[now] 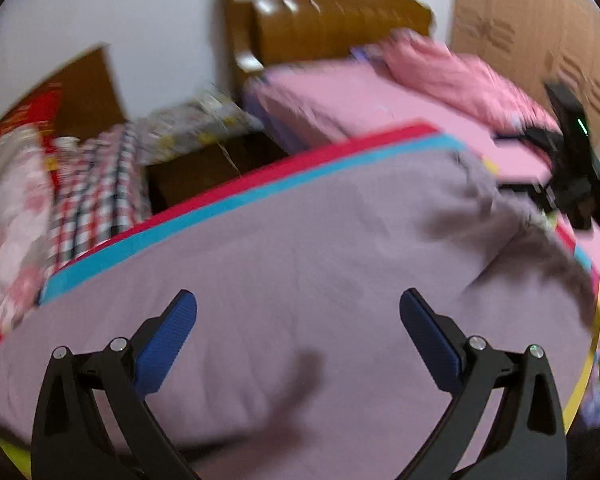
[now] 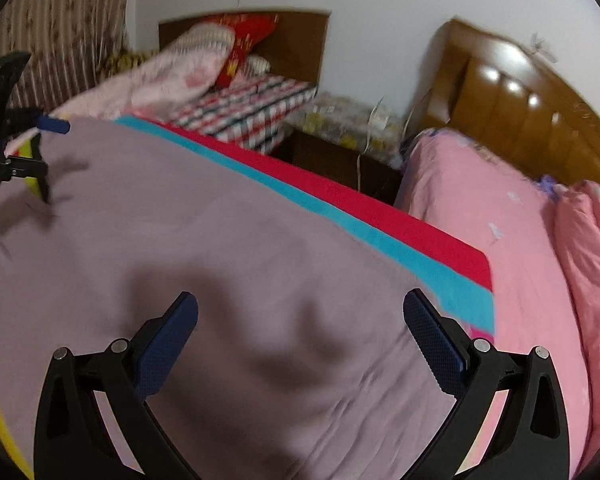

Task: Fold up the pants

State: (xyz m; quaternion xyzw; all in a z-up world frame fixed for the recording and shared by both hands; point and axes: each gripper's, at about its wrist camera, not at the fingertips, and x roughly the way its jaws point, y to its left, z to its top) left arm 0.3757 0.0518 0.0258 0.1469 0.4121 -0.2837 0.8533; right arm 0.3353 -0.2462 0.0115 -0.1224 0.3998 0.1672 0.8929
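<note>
The pants [image 1: 300, 240] lay spread as a wide mauve sheet of cloth over a mat with a blue and a red stripe [image 1: 240, 196], and they filled the lower and middle part of both views. In the left wrist view the left gripper [image 1: 298, 312] stood with its jaws wide apart and held nothing; the cloth lay directly below and ahead of it. In the right wrist view the right gripper [image 2: 300, 314] was also wide and empty, above a soft ridge of cloth [image 2: 320, 320] in the lower centre of the frame.

The long axis of the cloth seemed to run along the striped border, from the left gripper's end to the right one's. The right gripper appeared at the right edge of the left view, near the far edge of the pants, and the left gripper at the upper left of the right view, beside the opposite edge. So each gripper was nearer to its own end. Whether the fingers touched the cloth could not be told, because of blur.
</note>
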